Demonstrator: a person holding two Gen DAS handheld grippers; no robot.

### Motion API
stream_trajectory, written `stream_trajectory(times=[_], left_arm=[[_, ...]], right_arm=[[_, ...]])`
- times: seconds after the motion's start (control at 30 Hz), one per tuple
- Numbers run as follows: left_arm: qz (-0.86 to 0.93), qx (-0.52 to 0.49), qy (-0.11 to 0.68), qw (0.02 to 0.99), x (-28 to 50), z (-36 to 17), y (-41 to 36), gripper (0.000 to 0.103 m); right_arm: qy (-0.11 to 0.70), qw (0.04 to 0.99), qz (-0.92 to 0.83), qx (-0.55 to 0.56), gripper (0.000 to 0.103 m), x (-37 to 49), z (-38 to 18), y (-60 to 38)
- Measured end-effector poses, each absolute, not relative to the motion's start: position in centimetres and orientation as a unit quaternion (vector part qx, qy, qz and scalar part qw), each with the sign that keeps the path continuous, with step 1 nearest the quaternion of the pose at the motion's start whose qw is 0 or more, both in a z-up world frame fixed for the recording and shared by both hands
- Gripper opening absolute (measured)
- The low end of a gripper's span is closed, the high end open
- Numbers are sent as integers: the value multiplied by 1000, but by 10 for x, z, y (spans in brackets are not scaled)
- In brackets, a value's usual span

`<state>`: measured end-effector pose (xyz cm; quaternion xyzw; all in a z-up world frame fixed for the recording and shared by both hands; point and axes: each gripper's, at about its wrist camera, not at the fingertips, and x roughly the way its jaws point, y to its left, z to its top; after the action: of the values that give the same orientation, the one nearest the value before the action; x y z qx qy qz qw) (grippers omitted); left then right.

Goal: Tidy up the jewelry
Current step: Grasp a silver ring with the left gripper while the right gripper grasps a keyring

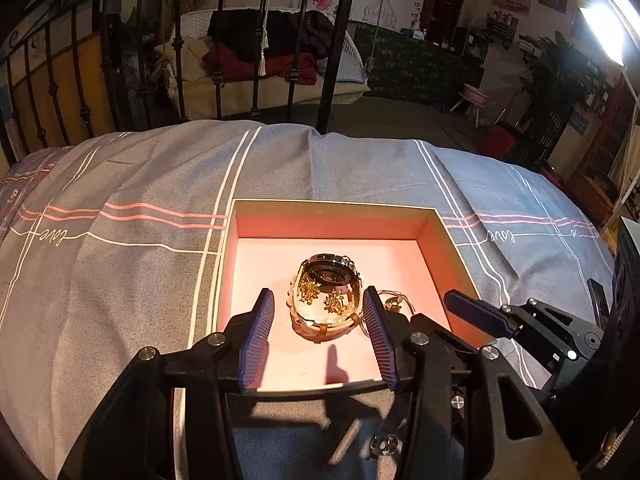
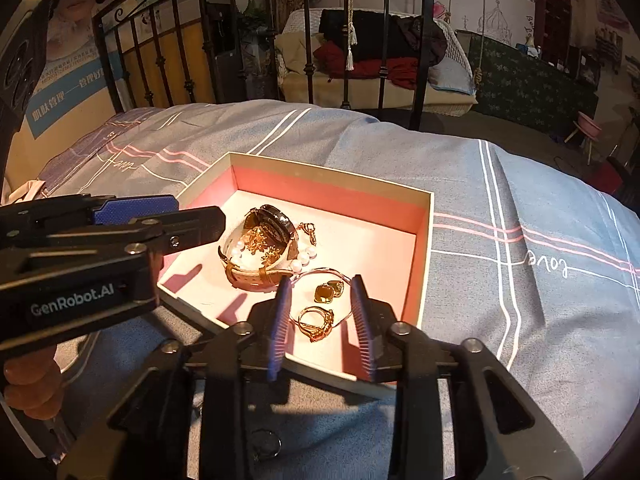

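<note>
A shallow pink-lined box point(image 1: 332, 211) point(image 2: 426, 216) lies on the bed. In it sit a watch with a tan strap point(image 1: 326, 294) point(image 2: 264, 248), gold chain pieces inside its loop, pearls point(image 2: 306, 258), a gold ring point(image 2: 316, 322), a gold pendant point(image 2: 325, 293) and a thin bangle point(image 2: 320, 271). My left gripper point(image 1: 318, 312) is open, its fingers either side of the watch, just above the box floor. My right gripper point(image 2: 320, 308) is open over the box's near corner, around the ring and pendant. The right gripper also shows in the left wrist view point(image 1: 476, 312).
The box rests on a grey-blue bedspread point(image 1: 120, 280) point(image 2: 520, 300) with white and pink stripes. A black iron bed rail point(image 1: 336, 40) point(image 2: 424, 40) stands behind it. A small ring-like item point(image 2: 266, 446) lies on the spread under my right gripper.
</note>
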<state>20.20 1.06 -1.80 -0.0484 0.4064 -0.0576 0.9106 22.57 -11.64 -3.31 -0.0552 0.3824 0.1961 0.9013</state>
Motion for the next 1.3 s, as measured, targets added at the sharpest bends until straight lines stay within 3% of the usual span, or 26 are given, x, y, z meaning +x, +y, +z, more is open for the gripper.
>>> stream_trajectory(times=[0.1, 0.2, 0.67, 0.73, 0.9, 1.3], left_arm=[[-68, -47, 399, 913, 176, -19, 8, 52], [-83, -43, 408, 908, 150, -32, 1, 53], [-88, 49, 449, 888, 139, -80, -44, 53], [-87, 52, 448, 888, 140, -82, -44, 49], [-89, 39, 446, 890, 138, -82, -36, 20], [-88, -1, 439, 894, 127, -79, -16, 20]], right_arm=[[376, 906, 189, -41, 39, 204, -29, -130], [375, 910, 173, -34, 53, 175, -34, -146], [407, 898, 167, -20, 53, 113, -67, -170], [409, 896, 168, -29, 53, 113, -70, -166], [411, 893, 174, -48, 59, 115, -71, -156], [417, 883, 198, -86, 60, 132, -66, -134]])
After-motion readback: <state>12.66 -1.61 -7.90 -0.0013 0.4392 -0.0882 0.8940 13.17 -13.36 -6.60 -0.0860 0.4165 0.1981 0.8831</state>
